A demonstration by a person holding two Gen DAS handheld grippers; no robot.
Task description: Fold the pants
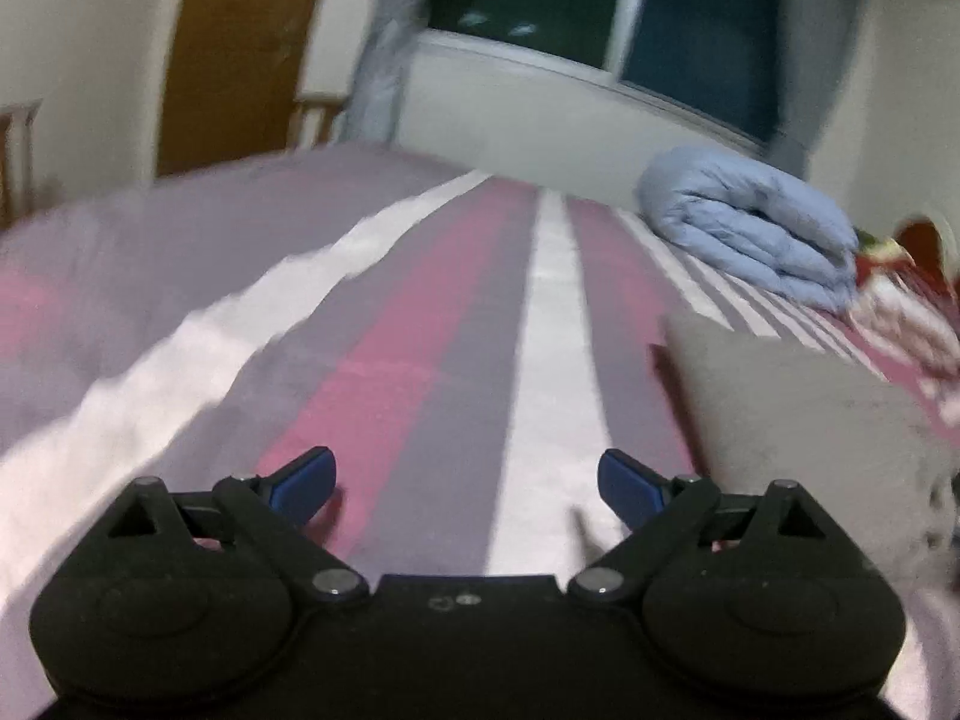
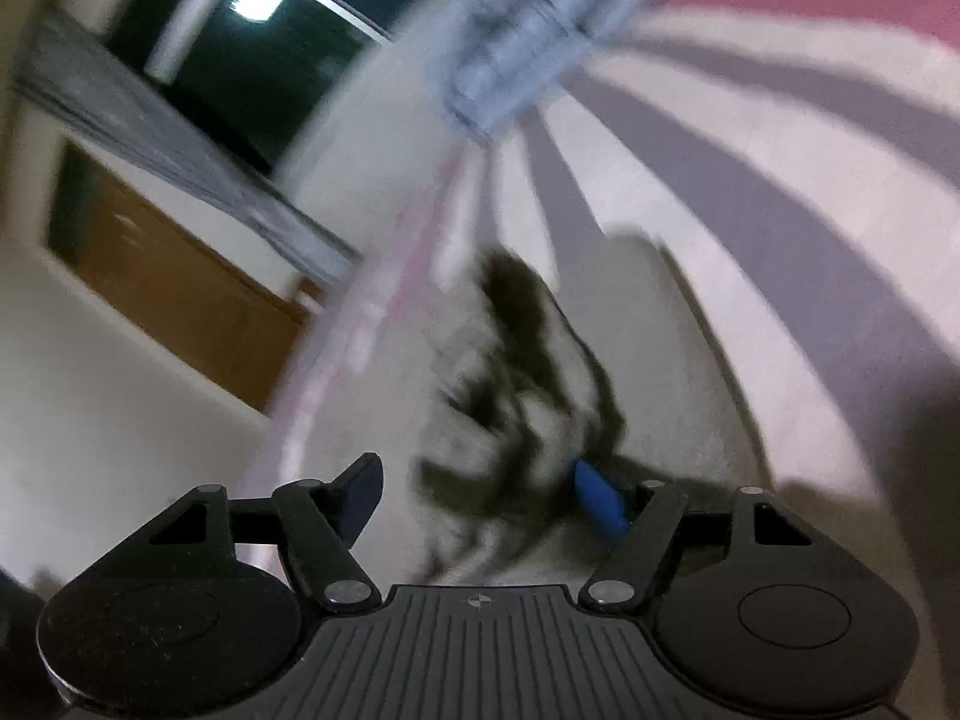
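Bedroom w/ a dark window point(image 1: 600, 6) and wood door point(image 1: 234, 48); you're working on a bed point(image 1: 420, 324) w/ pink, grey and white stripes, a folded blue blanket point(image 1: 750, 234) at its far side. The pants point(image 1: 810, 414), light grey w/ a dark print, lie on the bed to the right of your left tool point(image 1: 467, 480), which is wide open w/ nothing in it. Your right tool point(image 2: 483, 495) sits over the pants, also wide open, fabric between its fingers but not pinched. Pics are blurred, so fold state is hard to read: prob. partly folded at best, w/ tidy final folds left.
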